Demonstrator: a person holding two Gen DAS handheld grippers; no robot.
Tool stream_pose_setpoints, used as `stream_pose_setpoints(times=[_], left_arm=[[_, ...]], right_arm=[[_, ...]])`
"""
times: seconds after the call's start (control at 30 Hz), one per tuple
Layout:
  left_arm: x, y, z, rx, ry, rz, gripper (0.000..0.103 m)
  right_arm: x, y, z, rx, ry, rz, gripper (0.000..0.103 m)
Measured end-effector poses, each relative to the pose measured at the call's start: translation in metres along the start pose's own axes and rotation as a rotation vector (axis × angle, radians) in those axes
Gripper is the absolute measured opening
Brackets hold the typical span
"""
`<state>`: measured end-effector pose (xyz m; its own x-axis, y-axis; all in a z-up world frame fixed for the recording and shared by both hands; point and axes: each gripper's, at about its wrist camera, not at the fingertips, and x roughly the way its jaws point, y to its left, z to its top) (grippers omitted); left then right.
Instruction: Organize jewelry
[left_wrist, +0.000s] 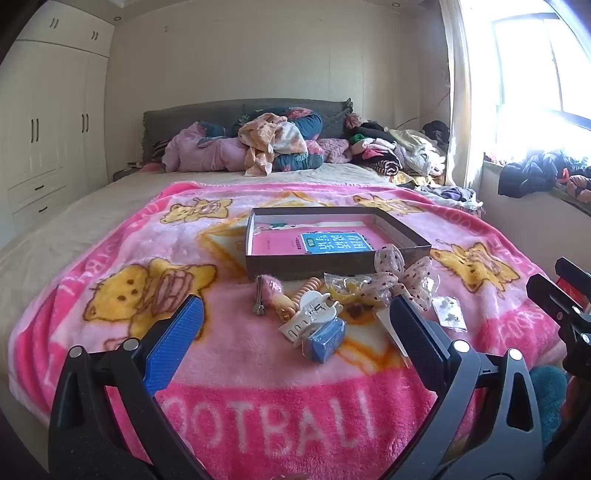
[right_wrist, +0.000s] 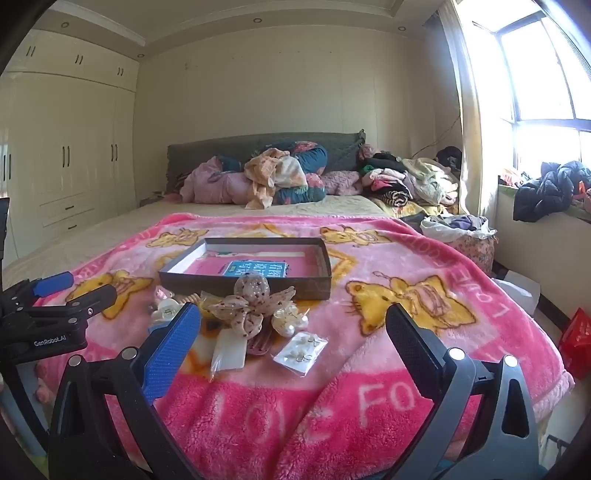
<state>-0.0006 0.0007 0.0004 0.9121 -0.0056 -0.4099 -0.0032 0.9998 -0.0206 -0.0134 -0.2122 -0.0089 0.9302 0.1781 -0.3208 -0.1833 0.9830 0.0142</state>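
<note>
A shallow grey box (left_wrist: 334, 263) (right_wrist: 240, 284) with a pink and teal book inside lies on the pink blanket. In front of it lies a heap of hair things: a white claw clip (left_wrist: 314, 314), a blue block (left_wrist: 327, 339), a fuzzy pink clip (left_wrist: 267, 290), a spotted bow (left_wrist: 402, 273) (right_wrist: 247, 306), pearl earrings (right_wrist: 291, 319) and a bag of earrings (right_wrist: 301, 349) (left_wrist: 450, 314). My left gripper (left_wrist: 295, 314) is open, low over the blanket just short of the heap. My right gripper (right_wrist: 291, 325) is open and empty, near the same heap.
The bed's pink bear blanket (left_wrist: 258, 406) hangs over the near edge. Piled bedding and clothes (left_wrist: 277, 144) fill the headboard end. White wardrobes (left_wrist: 40, 140) stand left, a window sill with clothes (left_wrist: 539, 173) right. A red bag (right_wrist: 578, 343) sits on the floor.
</note>
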Motion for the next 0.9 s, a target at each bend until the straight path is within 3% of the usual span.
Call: stream_pose_setpoints(times=[0.9], left_arm=[[0.0006, -0.0004, -0.0002, 0.009, 0.006, 0.002, 0.092]], right_arm=[[-0.0071, -0.0013, 0.0048, 0.019, -0.024, 0.010, 0.097]])
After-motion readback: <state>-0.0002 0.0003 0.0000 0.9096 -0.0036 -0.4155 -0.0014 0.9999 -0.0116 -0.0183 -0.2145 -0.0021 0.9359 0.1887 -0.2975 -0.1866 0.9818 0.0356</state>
